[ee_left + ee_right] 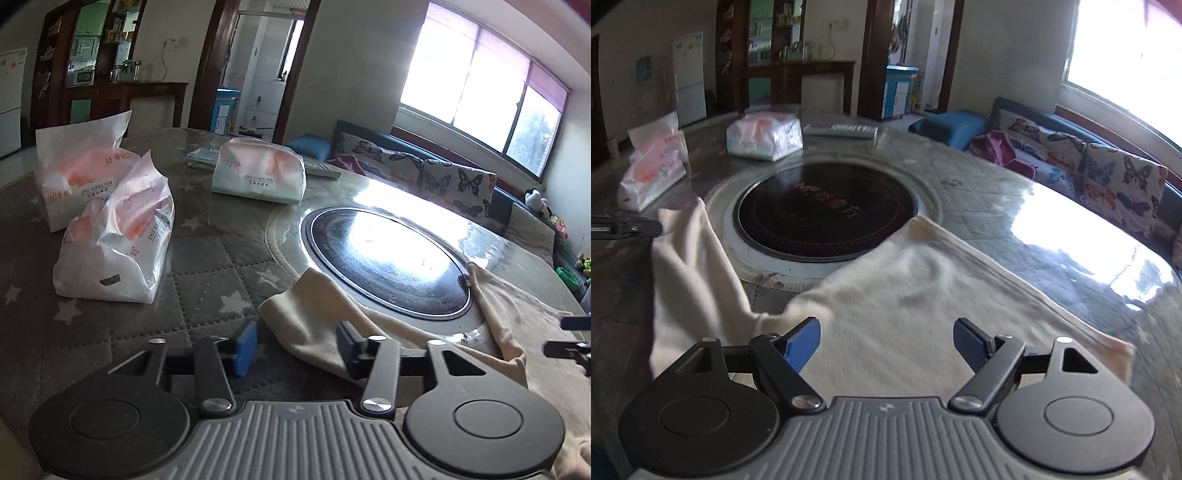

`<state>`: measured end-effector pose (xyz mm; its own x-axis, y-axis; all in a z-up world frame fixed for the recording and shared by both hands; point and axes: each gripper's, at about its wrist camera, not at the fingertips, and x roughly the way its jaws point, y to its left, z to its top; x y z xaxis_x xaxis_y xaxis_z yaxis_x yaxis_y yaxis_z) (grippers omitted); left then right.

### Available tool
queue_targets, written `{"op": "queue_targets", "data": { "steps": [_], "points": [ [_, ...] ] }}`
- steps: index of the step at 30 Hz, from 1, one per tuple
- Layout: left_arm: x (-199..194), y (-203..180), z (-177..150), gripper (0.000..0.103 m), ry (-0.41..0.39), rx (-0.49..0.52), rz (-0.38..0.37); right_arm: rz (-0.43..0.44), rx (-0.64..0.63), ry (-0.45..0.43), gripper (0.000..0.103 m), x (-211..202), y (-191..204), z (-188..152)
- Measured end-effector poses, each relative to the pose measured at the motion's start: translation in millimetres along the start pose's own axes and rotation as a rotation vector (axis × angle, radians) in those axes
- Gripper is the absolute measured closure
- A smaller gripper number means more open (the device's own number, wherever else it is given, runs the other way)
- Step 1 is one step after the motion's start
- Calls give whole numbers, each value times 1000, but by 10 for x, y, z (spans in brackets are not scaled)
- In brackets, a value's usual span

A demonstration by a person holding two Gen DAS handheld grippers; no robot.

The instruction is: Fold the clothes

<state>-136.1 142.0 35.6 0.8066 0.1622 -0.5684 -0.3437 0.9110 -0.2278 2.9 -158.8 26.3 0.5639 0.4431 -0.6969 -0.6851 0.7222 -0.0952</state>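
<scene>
A cream garment (923,295) lies spread on the table's near side, one narrow part (690,266) running up along the left of the round hob. In the left wrist view a corner of that garment (306,314) lies on the table between and under the blue pads of my left gripper (297,345), which stand apart and do not press it. My right gripper (886,343) hovers open over the wide middle of the cloth, nothing between its fingers. The left gripper (646,227) shows at the left edge of the right wrist view, beside the narrow part's end.
A black round hob (823,218) is set in the table's middle. Tissue packs (114,254) (258,173) stand at the left and back, a remote control (842,129) behind them. A sofa with butterfly cushions (1108,177) runs along the right under a bright window.
</scene>
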Motion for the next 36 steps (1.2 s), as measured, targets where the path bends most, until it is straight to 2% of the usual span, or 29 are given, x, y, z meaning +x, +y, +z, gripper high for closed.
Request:
{"op": "queue_targets", "data": {
  "steps": [6, 9, 13, 17, 22, 28, 32, 36],
  "points": [
    [47, 1, -8, 46, 12, 20, -2, 12, -33, 35, 22, 322, 195, 44],
    [70, -3, 2, 46, 10, 23, 1, -4, -64, 17, 22, 308, 289, 64],
    [103, 6, 31, 46, 8, 7, 6, -11, -90, -5, 22, 91, 346, 70],
    [195, -44, 80, 46, 6, 20, 29, 21, -101, -6, 22, -58, 421, 10],
    [342, -124, 146, 46, -2, 55, 71, -8, -202, -27, 22, -30, 734, -94],
    [456, -115, 206, 45, -9, 89, 122, 63, -297, -39, 22, -33, 1059, -139],
    [464, -47, 257, 42, -6, 40, 137, 142, -323, -49, 22, -58, 1186, -134],
    [278, -28, 266, 39, -33, -23, 87, 222, -306, -64, 22, -91, 1201, -84]
  ]
}}
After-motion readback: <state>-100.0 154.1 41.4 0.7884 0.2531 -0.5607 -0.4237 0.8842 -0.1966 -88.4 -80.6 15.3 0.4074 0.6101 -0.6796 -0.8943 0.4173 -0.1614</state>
